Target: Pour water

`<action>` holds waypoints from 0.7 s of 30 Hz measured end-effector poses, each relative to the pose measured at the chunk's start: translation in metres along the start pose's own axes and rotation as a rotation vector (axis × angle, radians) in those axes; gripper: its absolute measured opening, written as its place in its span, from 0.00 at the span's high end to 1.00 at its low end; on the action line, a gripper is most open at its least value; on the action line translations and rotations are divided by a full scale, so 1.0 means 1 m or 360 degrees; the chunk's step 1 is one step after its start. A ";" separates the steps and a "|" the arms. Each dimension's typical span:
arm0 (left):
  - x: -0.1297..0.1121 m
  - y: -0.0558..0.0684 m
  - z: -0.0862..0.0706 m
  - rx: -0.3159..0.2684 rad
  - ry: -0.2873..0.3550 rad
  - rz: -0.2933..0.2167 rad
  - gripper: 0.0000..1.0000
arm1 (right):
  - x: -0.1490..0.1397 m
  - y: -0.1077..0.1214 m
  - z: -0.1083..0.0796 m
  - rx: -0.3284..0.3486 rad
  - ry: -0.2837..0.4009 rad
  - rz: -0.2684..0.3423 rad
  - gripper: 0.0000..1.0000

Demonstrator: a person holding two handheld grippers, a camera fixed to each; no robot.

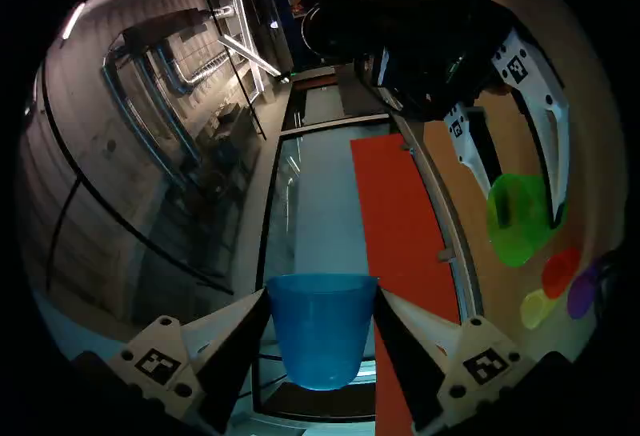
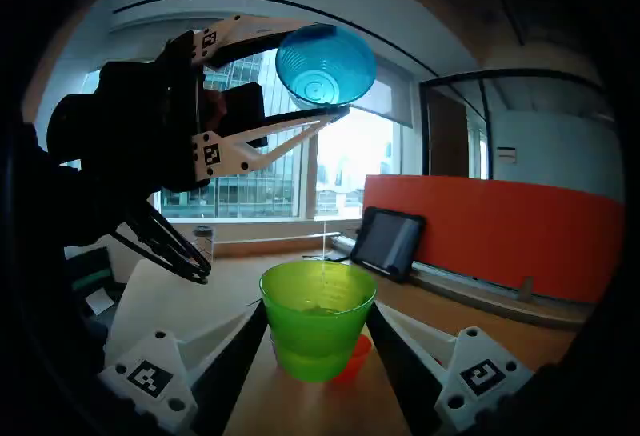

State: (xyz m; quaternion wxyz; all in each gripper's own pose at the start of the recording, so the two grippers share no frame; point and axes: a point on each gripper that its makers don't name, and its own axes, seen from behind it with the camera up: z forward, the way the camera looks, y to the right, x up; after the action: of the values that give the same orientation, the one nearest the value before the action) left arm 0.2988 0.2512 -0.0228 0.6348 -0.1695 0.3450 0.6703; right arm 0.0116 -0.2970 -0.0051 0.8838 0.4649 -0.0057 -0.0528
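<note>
**Pouring under way, blue cup tipped over green**

Water [image 2: 323,250] falls in a thin thread from the blue cup [image 2: 326,66] into the green cup [image 2: 318,308], so the step in hand is the pour itself. In the right gripper view the left gripper [image 2: 320,72] holds the blue cup high above the table [image 2: 240,292]. It is turned far over, with its mouth facing down towards the green one. Both fingers pinch the blue cup's sides, as the left gripper view also shows.

The right gripper [image 2: 317,308] has its fingers closed on the green cup's walls, one on each side. That cup is upright near the table's front edge. An orange cup [image 2: 358,358] sits just behind its base, and whether the green cup rests on the wood or is held just clear cannot be told. A tablet [image 2: 390,242] leans farther back, towards the orange partition [image 2: 496,228].

The stream is slight and the blue cup looks nearly drained. The next move probably calls for holding the green cup steady under the thread until it stops. The blue cup would then be rolled back upright without swinging sideways past the green rim.
</note>
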 end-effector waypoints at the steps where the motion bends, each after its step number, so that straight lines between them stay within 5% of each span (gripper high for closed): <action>1: 0.000 0.000 0.000 0.0000 0.0000 -0.0001 0.14 | 0.000 0.000 0.000 0.0000 0.0000 0.0000 0.12; 12: -0.005 -0.004 0.003 0.0006 -0.0004 -0.0052 0.14 | 0.000 0.001 0.000 -0.0003 0.0002 0.0001 0.12; 15: -0.008 -0.002 0.004 0.0001 -0.0015 -0.0138 0.13 | 0.001 0.001 0.001 -0.0002 0.0005 0.0001 0.12; 21: -0.018 0.000 0.007 -0.0012 -0.0051 -0.0444 0.14 | 0.002 0.001 0.000 -0.0009 0.0015 0.0002 0.12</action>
State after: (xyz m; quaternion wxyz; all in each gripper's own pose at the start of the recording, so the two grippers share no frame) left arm 0.3021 0.2425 -0.0062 0.7266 -0.2076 0.3053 0.5794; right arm 0.0141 -0.2968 -0.0041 0.8851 0.4627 -0.0018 -0.0501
